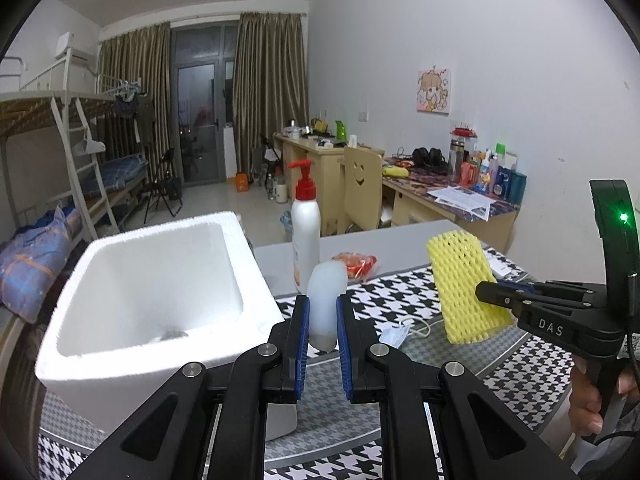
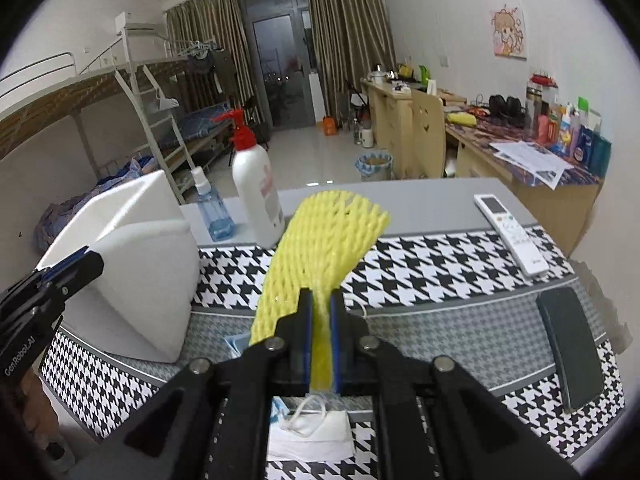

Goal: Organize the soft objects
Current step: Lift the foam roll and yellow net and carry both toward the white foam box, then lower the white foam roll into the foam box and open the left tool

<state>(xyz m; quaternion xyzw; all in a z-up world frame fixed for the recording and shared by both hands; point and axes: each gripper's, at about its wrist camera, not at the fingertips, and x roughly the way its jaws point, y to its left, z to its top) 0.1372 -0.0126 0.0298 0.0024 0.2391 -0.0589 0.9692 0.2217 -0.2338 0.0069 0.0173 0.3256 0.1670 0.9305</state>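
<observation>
1. Dorm-room bunks and desks are filling the background behind a worktop [image 2: 440,204] that is wearing a houndstooth cloth.
2. The left gripper [image 1: 322,330] is squeezing its fingers on a pale soft tube [image 1: 326,304], which is standing upright between them, long axis pointing up.
3. The right gripper [image 2: 321,336] is clamping its fingers on a yellow foam net [image 2: 320,248], which is fanning upward above the cloth.
4. A white foam box [image 1: 160,280] is sitting open at the left, touching nothing held; the tube is hanging just right of its rim, so the left hand looks nearer.
5. The net is waiting well right of the box and probably needs a longer leftward carry.
6. A face mask [image 2: 308,428] is lying on the near cloth, not yet sorted.
</observation>
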